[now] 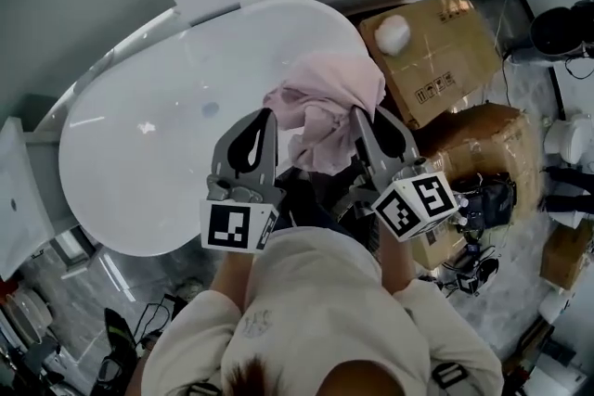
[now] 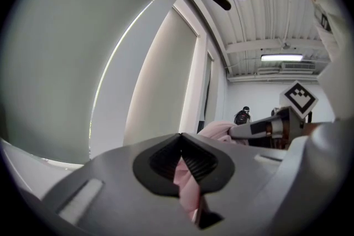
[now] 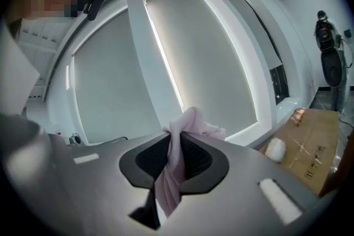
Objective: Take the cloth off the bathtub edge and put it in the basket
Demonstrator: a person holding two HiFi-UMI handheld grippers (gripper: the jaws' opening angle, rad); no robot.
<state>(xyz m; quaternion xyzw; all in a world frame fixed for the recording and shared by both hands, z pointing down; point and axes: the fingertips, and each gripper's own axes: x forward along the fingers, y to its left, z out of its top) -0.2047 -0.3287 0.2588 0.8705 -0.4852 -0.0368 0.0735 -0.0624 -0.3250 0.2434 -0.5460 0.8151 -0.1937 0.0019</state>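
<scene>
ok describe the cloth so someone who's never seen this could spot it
Find the big white oval bathtub; at its right end, beside brown cardboard boxes, the left gripper and right gripper hold a bunched cloth. It is the only soft, pale pink thing there.

Soft pink cloth (image 1: 325, 102), glossy bathtub (image 1: 167, 134)

Tall windows (image 3: 210, 47) with pale blinds drawn are set between white frames. A strip light (image 2: 282, 57) is lit on the white ribbed ceiling. Cardboard boxes (image 1: 432, 51) are stacked on the grey marbled floor (image 1: 531, 102).
</scene>
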